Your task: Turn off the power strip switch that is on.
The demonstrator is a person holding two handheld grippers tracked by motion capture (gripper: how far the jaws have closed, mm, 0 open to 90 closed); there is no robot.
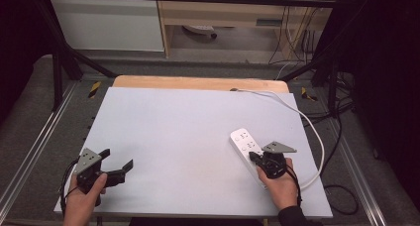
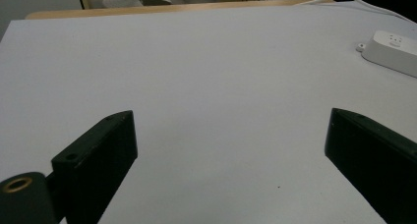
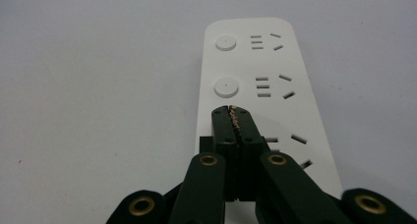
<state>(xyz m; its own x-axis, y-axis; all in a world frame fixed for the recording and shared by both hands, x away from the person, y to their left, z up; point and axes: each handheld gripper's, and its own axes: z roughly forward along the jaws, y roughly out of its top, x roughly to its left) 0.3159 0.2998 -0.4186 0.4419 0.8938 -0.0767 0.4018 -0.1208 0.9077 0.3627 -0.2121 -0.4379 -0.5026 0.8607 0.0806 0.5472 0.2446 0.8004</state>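
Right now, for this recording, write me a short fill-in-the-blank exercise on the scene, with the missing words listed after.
1. The right gripper has its jaws ____ over the white power strip.
2. The left gripper has its jaws ____, with bare table between them.
3. The colour of the power strip's cable is ____.
4. In the high view, the power strip lies on the ____ side of the table.

Missing words: shut; open; white; right

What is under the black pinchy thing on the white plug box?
The shut right gripper sits over the white power strip, about where its third round button would be. Two buttons show beyond it; whatever lies under the tips is covered.
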